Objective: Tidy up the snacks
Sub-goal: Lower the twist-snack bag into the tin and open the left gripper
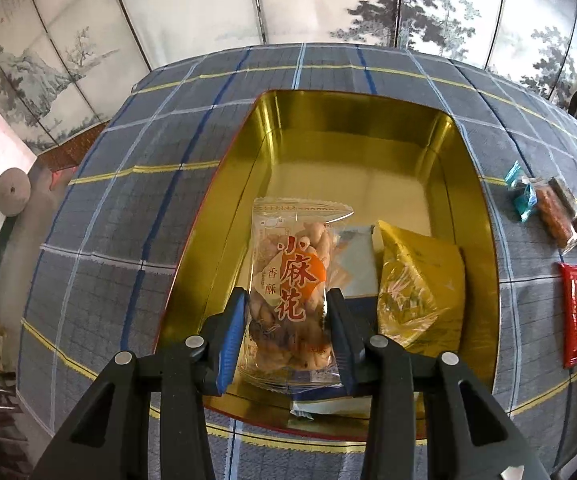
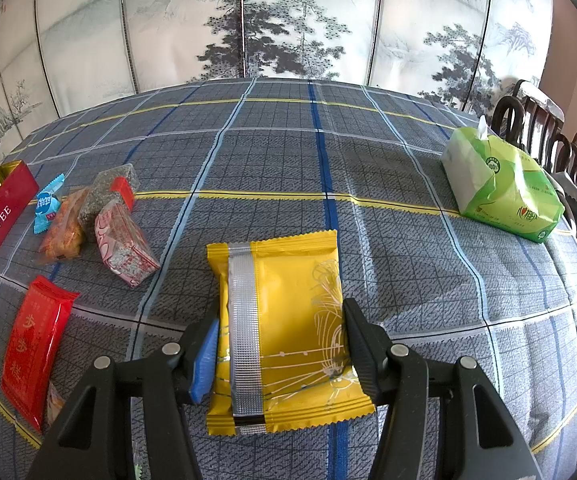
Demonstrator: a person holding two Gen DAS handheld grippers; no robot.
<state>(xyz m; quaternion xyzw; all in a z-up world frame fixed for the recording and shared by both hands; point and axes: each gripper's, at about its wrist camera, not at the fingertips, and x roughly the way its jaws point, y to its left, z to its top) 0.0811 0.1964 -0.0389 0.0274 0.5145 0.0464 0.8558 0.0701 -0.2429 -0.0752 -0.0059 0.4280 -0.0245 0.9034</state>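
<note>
Here the left gripper is clamped on the light, crackly twist bag over the gold tin, best squeezed softly by its sides, while the right gripper clamps the soft yellow pack above the table.

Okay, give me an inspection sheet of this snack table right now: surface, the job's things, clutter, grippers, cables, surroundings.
Surface: table under a grey plaid cloth.
Job's things: gold-lined toffee tin, open, holding a yellow packet and another pack beneath; clear twist-snack bag above the tin; yellow pastry pack on the cloth; red bar, blue candy and three more wrapped snacks loose beside the tin.
Clutter: green tissue pack.
Grippers: left gripper shut on the twist-snack bag; right gripper shut on the yellow pastry pack.
Cables: nothing seen.
Surroundings: painted folding screen, dark wooden chairs.
</note>
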